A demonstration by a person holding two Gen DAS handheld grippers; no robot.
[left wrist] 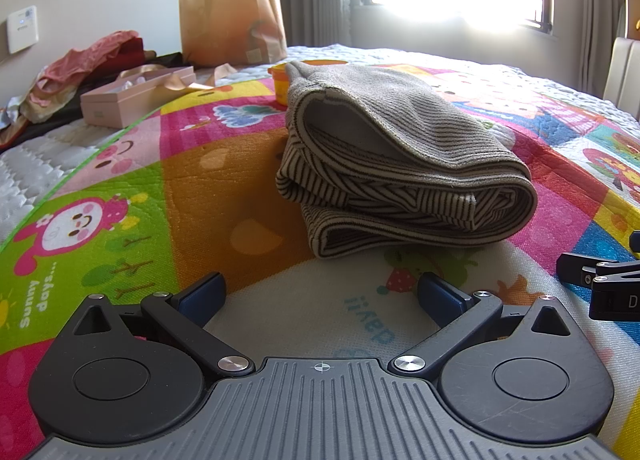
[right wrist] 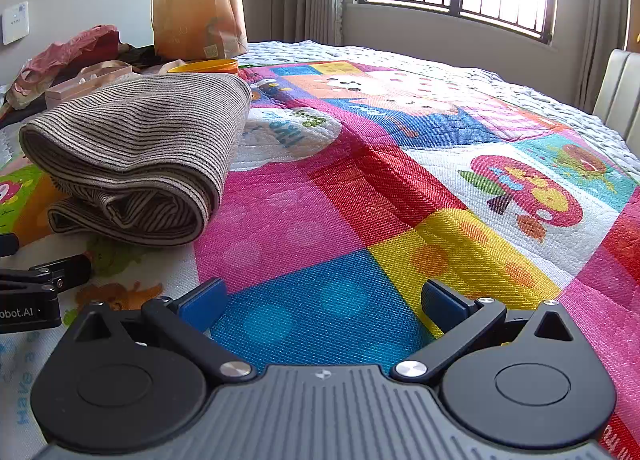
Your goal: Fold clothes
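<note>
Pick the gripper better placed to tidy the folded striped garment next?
Left, probably. The left gripper is open with the striped garment straight ahead; from the right gripper, also open, it lies off to the left.

Folded garment (left wrist: 400, 164) on mat (left wrist: 224, 188), bag (left wrist: 230, 16) & box (left wrist: 132, 98) behind.

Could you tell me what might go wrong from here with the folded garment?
The striped garment lies as a loose bundle on the mat; its top layer gapes open, so a nudge could unfold it. Both the left gripper and the right gripper are open and empty close by; a careless sweep might drag an edge. The orange tub behind touches it and could tip.
</note>
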